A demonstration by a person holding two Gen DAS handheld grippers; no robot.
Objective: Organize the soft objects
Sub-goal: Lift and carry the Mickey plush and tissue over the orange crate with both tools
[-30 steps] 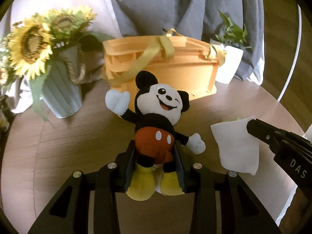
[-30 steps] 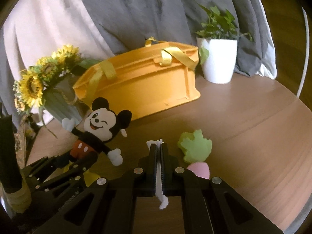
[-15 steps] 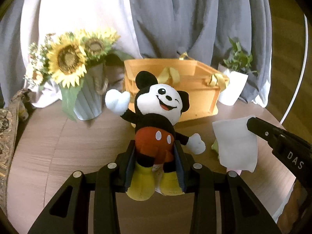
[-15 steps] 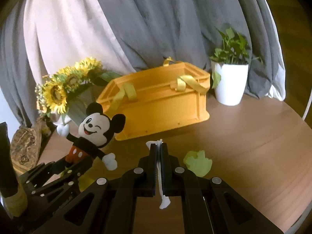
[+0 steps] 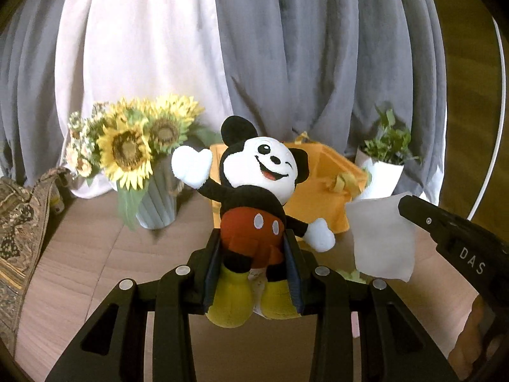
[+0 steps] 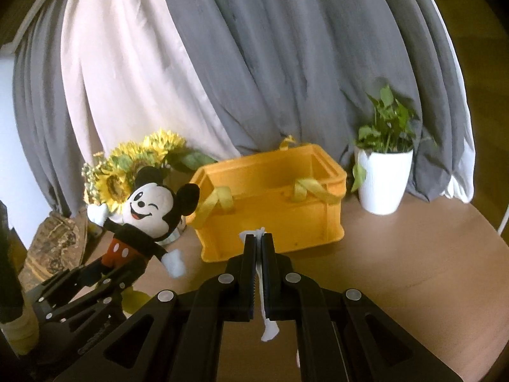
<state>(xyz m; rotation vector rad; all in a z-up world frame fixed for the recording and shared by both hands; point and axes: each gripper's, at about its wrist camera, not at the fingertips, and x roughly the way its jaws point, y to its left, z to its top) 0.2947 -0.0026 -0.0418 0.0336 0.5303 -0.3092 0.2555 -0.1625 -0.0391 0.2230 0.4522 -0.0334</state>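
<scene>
Plush in black, white and red, the mouse toy [image 5: 254, 197] sits upright between the fingers of the left gripper [image 5: 253, 273], which are closed narrowly on its hips and legs; the yellow feet hang below the pads. Seen from the right wrist, the toy [image 6: 143, 219] is clear of the table [image 6: 413, 264], to the left of the crate [image 6: 273, 203].

The right gripper [image 6: 258, 245] is fully closed on a thin white sheet [image 6: 265, 315]. From the left wrist the same sheet [image 5: 381, 235] hangs flat from the gripper tip, just beside the toy's lower hand without touching it. Whether the sheet is cloth or tissue cannot be determined.

The crate is orange, open-topped, with yellow straps draped over its near rim. Bare table lies between both grippers and the crate's near wall. A sunflower vase [image 5: 156, 197] stands at the crate's left end and a white plant pot [image 6: 383, 178] at its right end, each near a corner. Grey and pale curtains [image 6: 254, 63] close off the rear. A green soft item [image 5: 350, 275] lies on the table under the sheet, mostly hidden.
</scene>
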